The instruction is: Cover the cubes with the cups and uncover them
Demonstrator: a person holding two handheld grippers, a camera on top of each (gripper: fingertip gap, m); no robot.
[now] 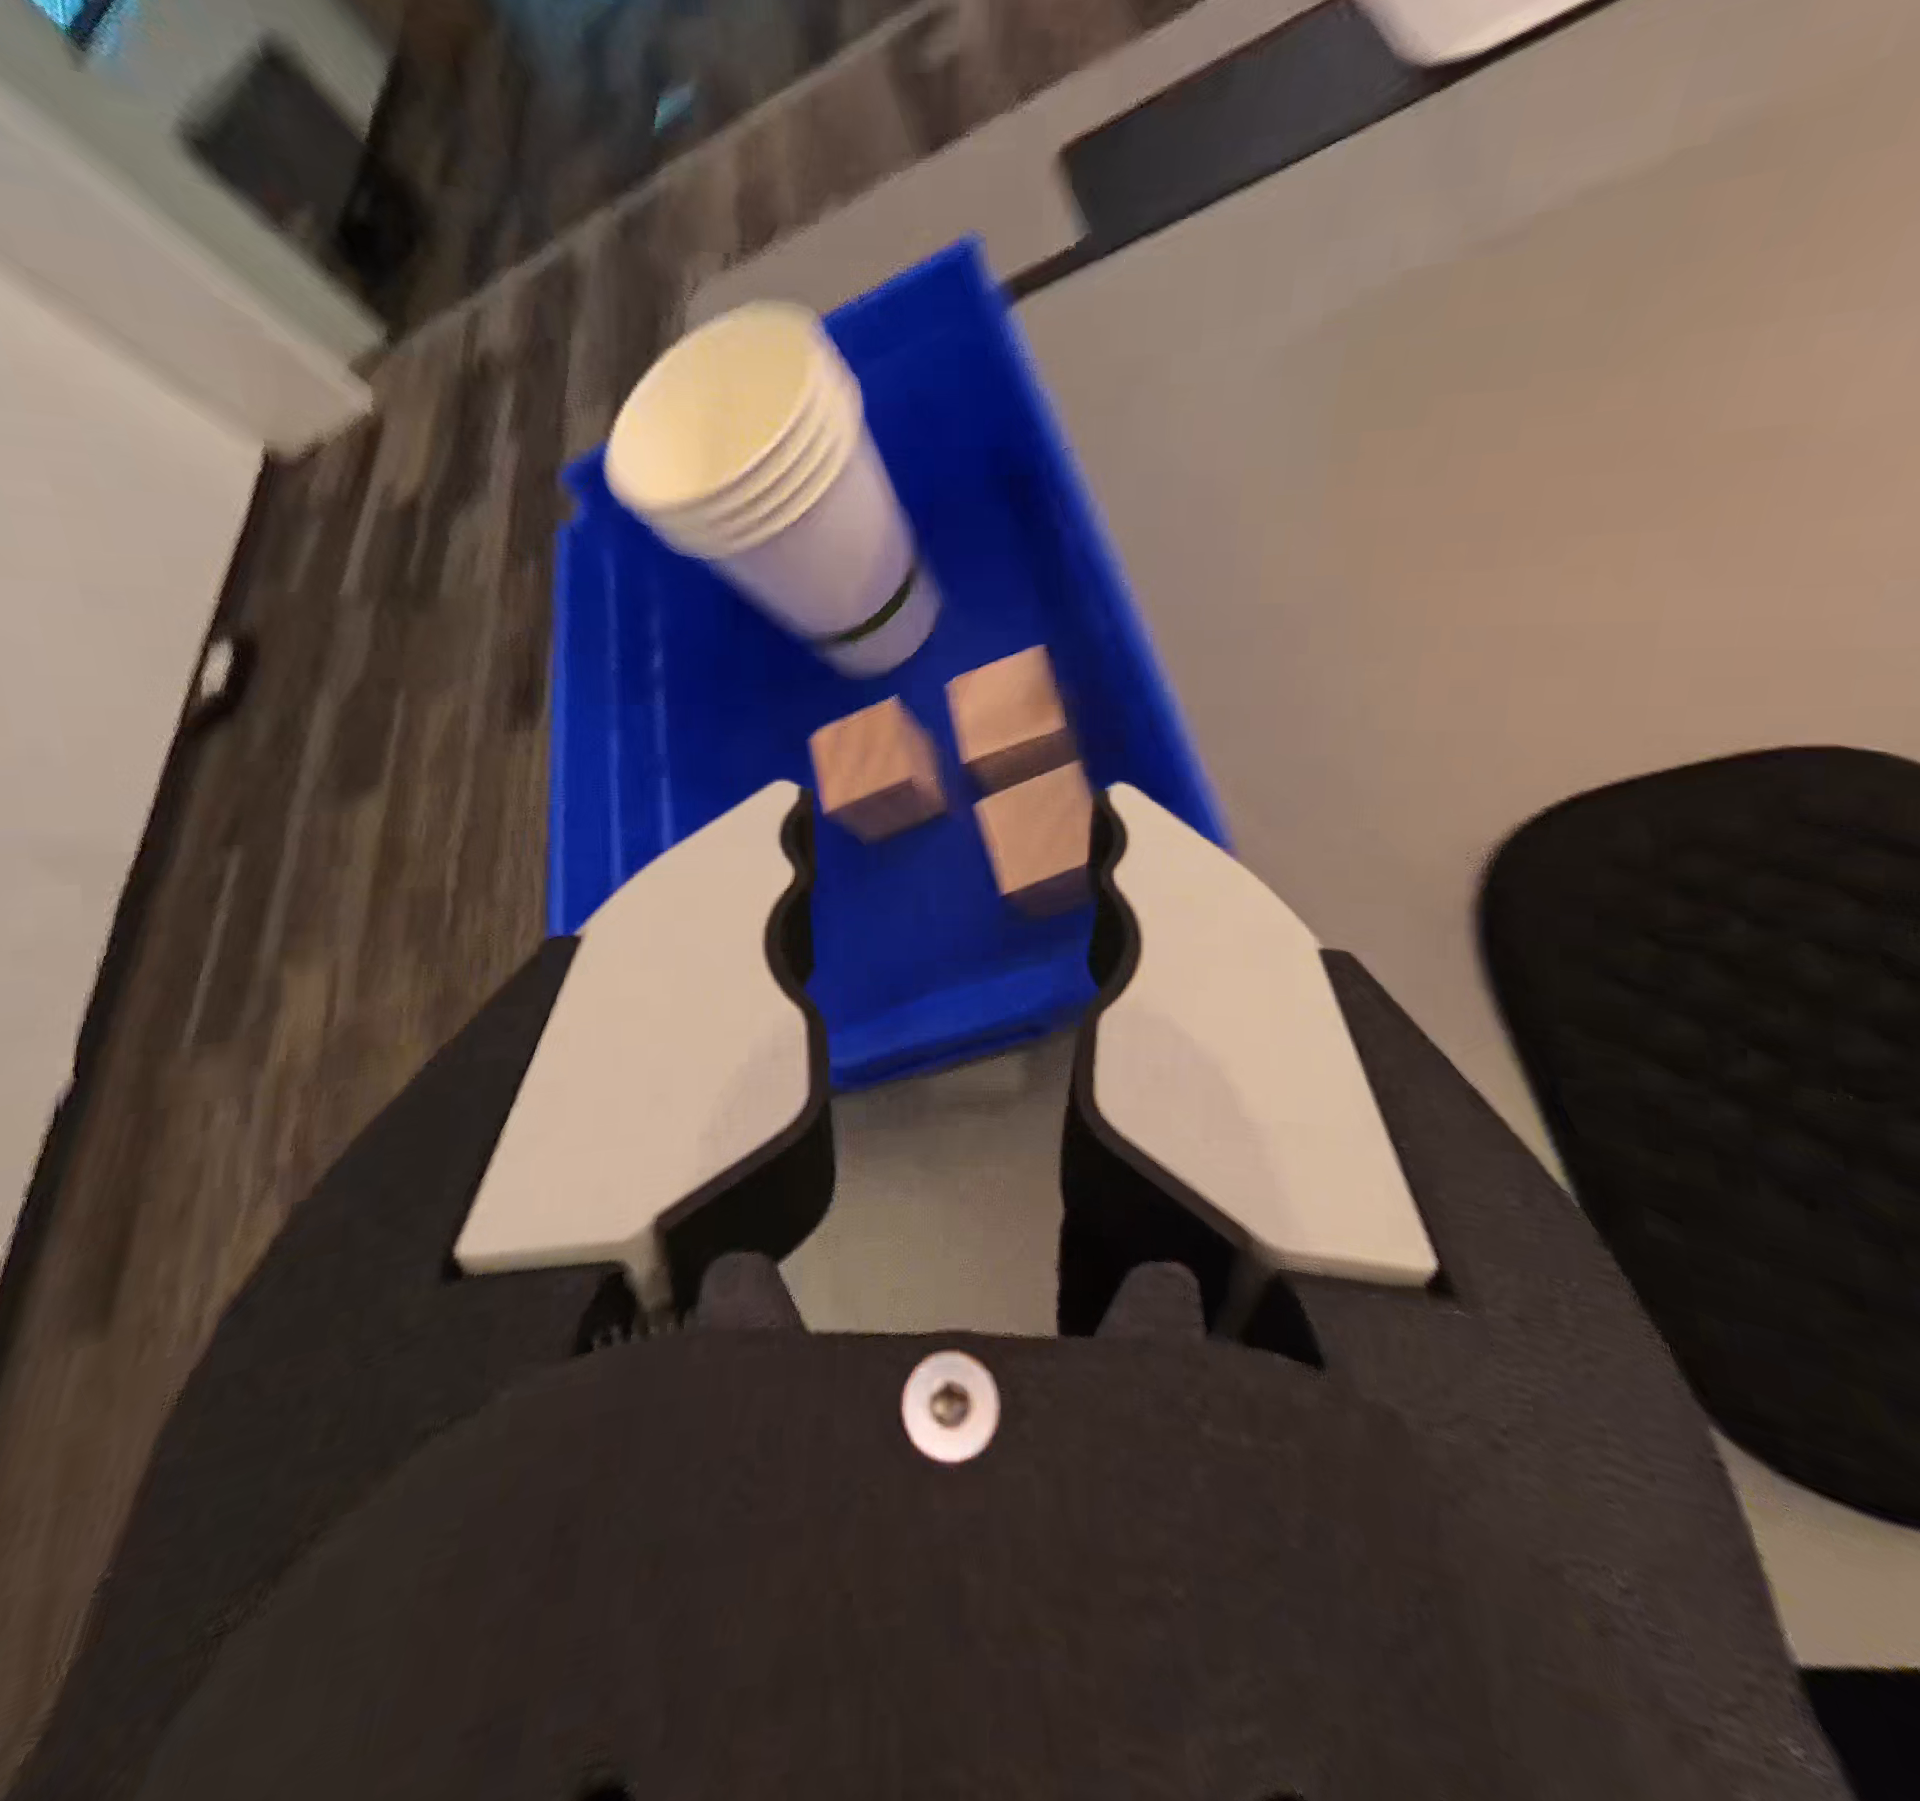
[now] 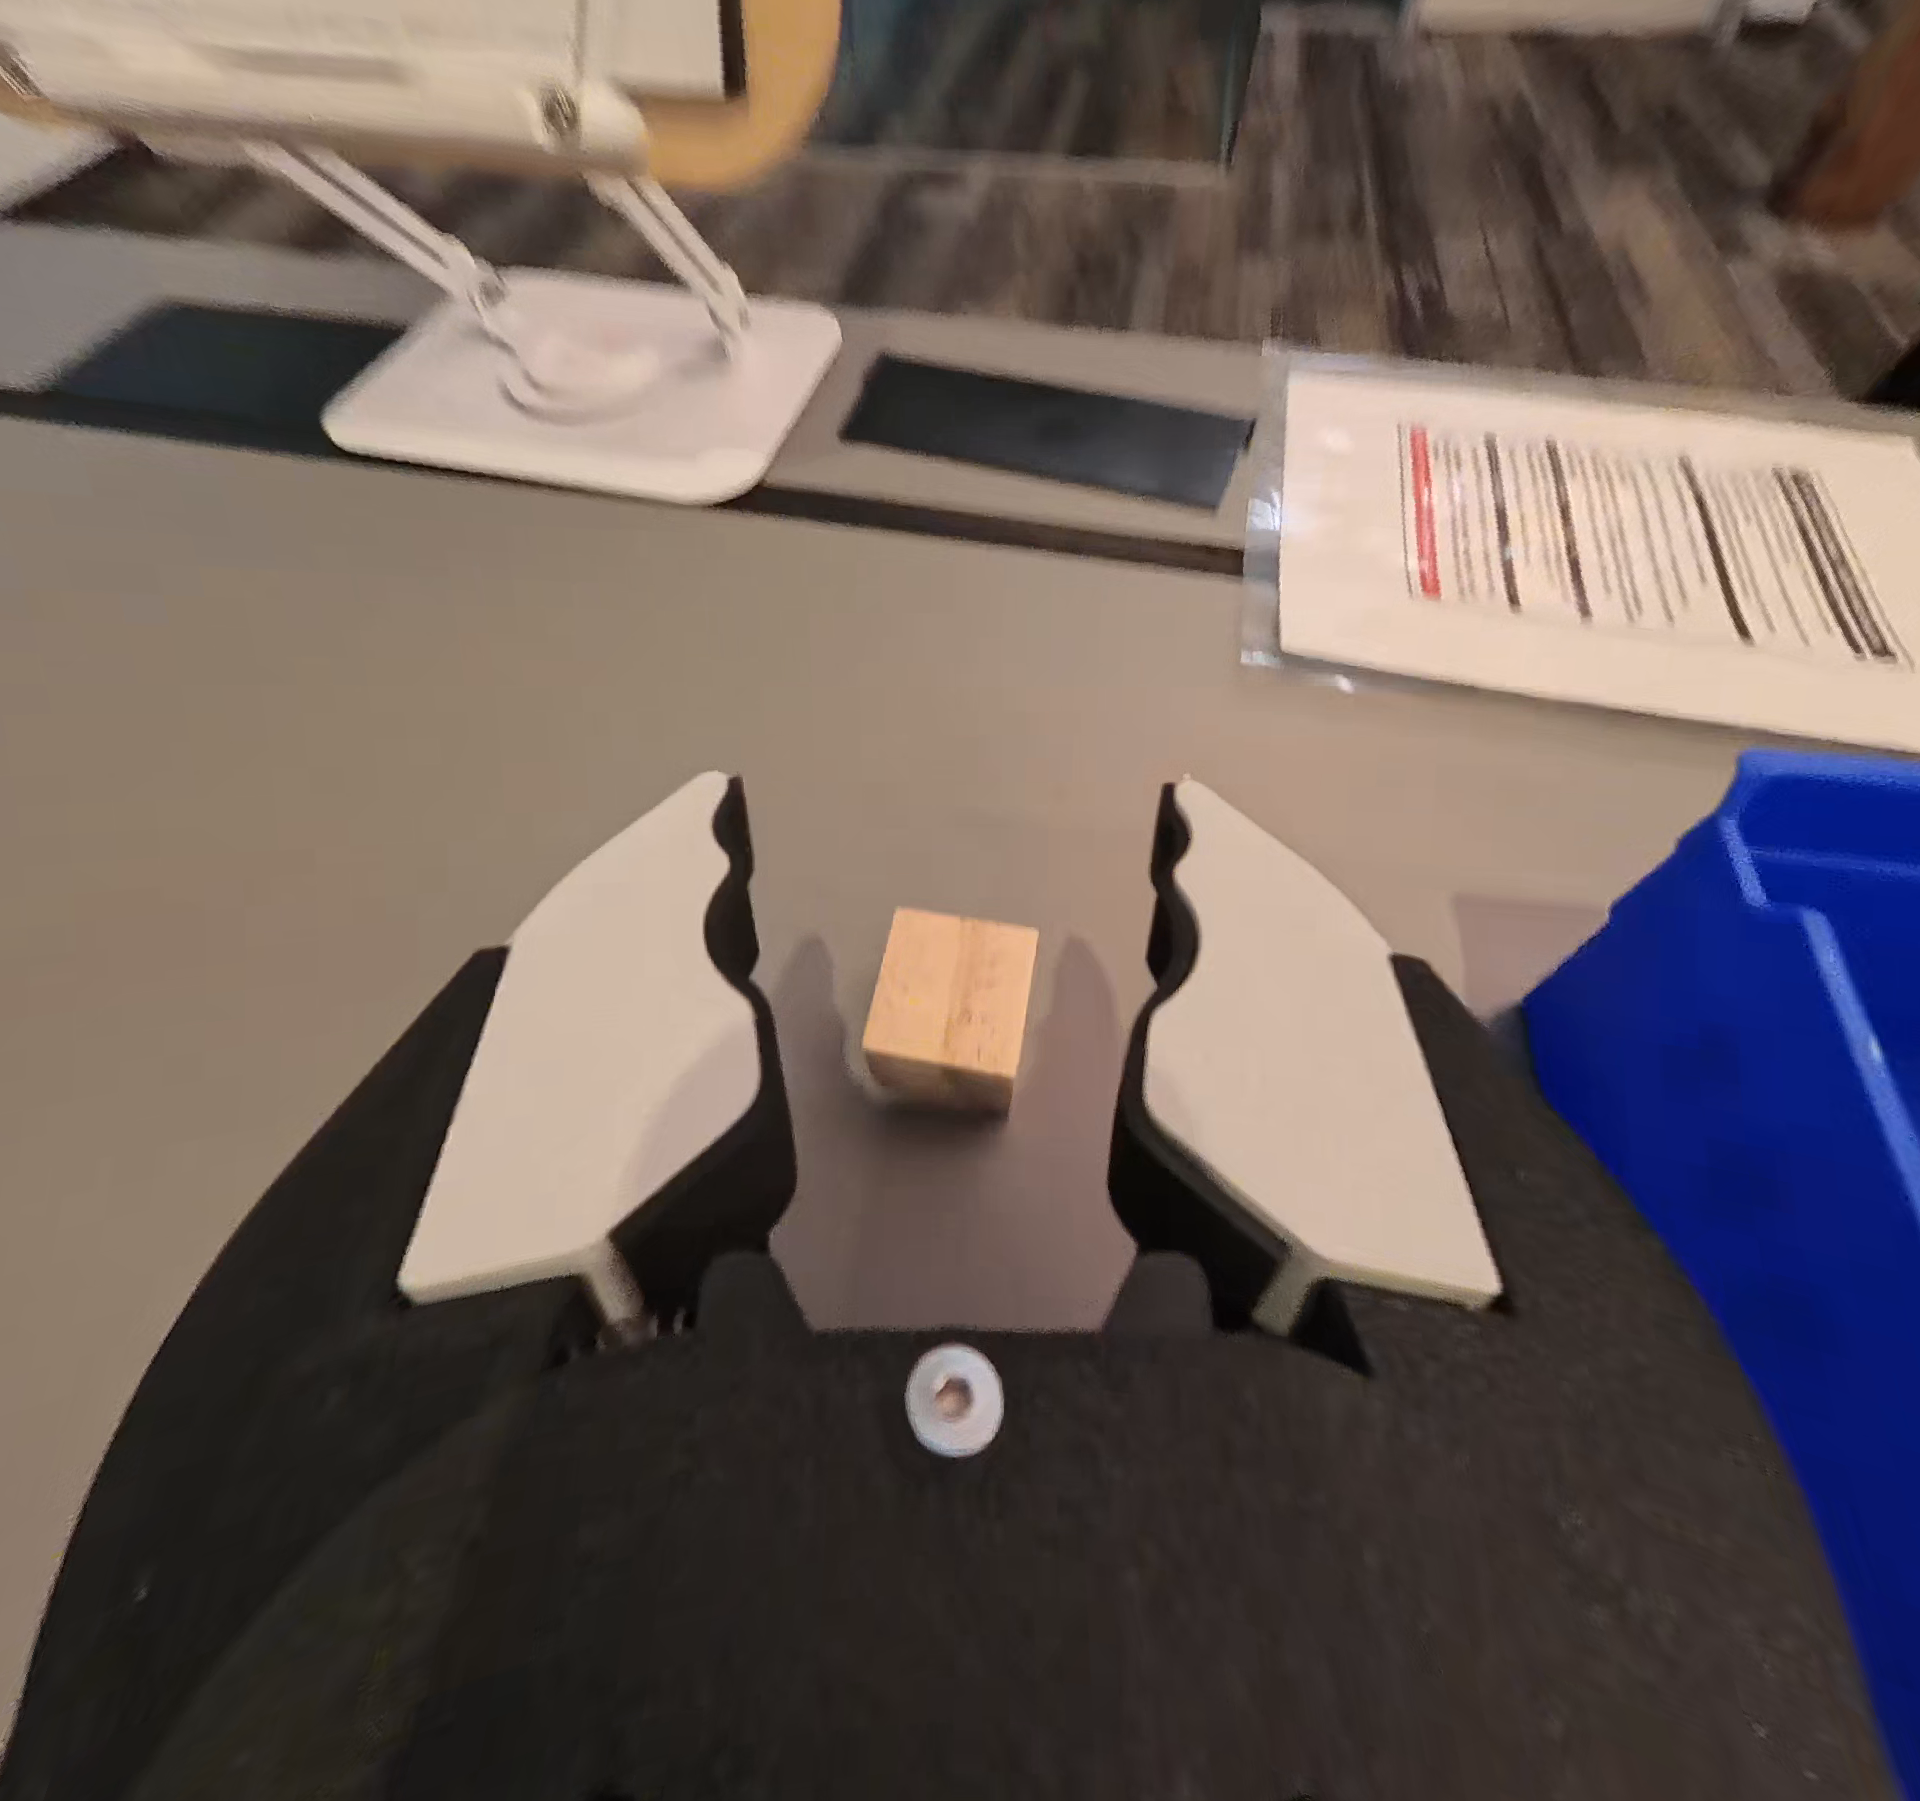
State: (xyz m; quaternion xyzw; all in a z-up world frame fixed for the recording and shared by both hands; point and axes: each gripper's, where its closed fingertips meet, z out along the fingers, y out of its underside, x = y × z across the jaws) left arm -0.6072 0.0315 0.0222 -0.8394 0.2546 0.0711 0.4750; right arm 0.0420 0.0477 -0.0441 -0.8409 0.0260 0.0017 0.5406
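Right gripper [image 2: 951, 795] agape, cube [image 2: 951, 1008] between (blurred)

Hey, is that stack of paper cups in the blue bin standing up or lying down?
Lying down. The stack of paper cups is tipped on its side in the blue bin, rims facing the far end, base toward the three wooden cubes.

I seem to be working in an office: my smooth grey desk [image 2: 416, 660] has a white folding tablet stand [image 2: 582, 401], a printed sheet in a clear acrylic holder [image 2: 1579, 546], a black mesh chair [image 1: 1714, 1128] alongside and striped grey-brown carpet tiles [image 2: 1455, 193] beyond
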